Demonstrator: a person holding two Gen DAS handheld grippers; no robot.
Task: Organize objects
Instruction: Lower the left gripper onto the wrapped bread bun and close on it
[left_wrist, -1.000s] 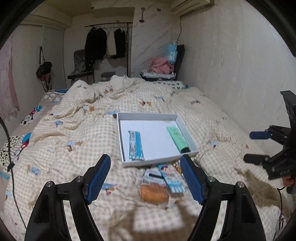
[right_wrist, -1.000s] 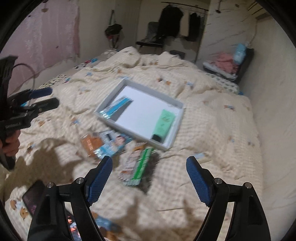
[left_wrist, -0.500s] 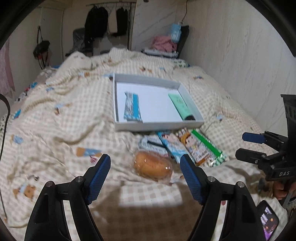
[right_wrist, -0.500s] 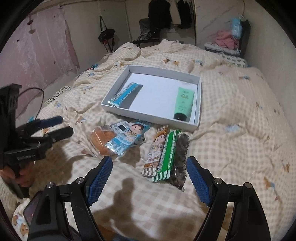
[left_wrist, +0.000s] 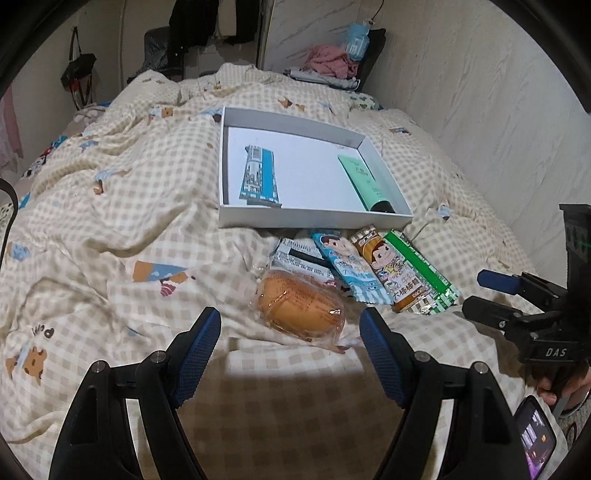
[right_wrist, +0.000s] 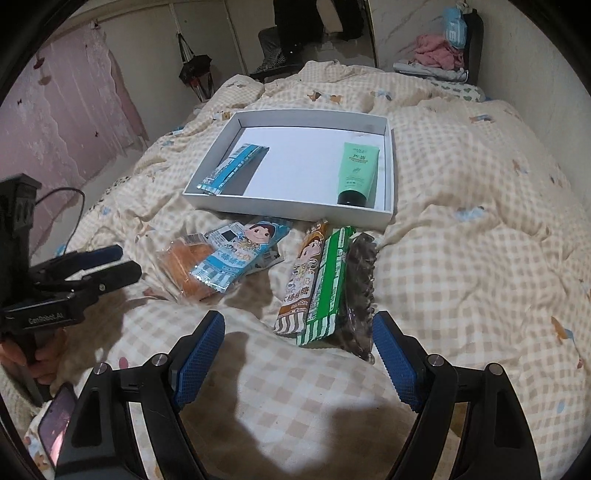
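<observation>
On checked beige bed quilt (left_wrist: 92, 192), lower centre: soft, squashable orange bun in crinkly clear wrapper (left_wrist: 301, 308), best pinched gently mid-body; both jaws open, empty.

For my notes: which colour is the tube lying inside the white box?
The tube is mint green with a black cap, clearest in the right wrist view.

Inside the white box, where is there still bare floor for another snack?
Free: the box floor between the blue packet and green tube. Crowded: the quilt just before the box's near wall, where bread and snack packets overlap.
</observation>
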